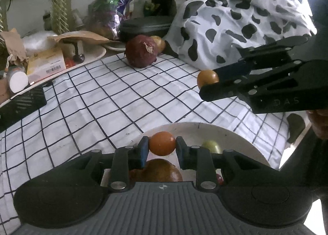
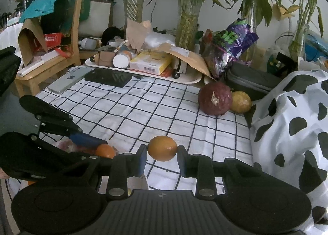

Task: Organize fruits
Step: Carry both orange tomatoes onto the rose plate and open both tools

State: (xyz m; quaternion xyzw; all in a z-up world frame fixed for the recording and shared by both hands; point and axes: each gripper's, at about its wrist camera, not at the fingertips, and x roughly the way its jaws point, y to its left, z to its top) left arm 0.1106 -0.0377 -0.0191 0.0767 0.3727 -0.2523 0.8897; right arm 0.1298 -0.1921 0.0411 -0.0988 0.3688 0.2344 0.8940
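Left hand-held gripper grips an orange fruit over the bowl; right hand-held gripper carries a yellow fruit; next, lower and release

Two grippers, each clamped on a small fruit, above a white bowl

The left gripper pinches a small round orange fruit over the white round bowl; the right gripper holds a small yellow-orange fruit above the black-gridded white tablecloth. A large dark-red round fruit sits farther back.
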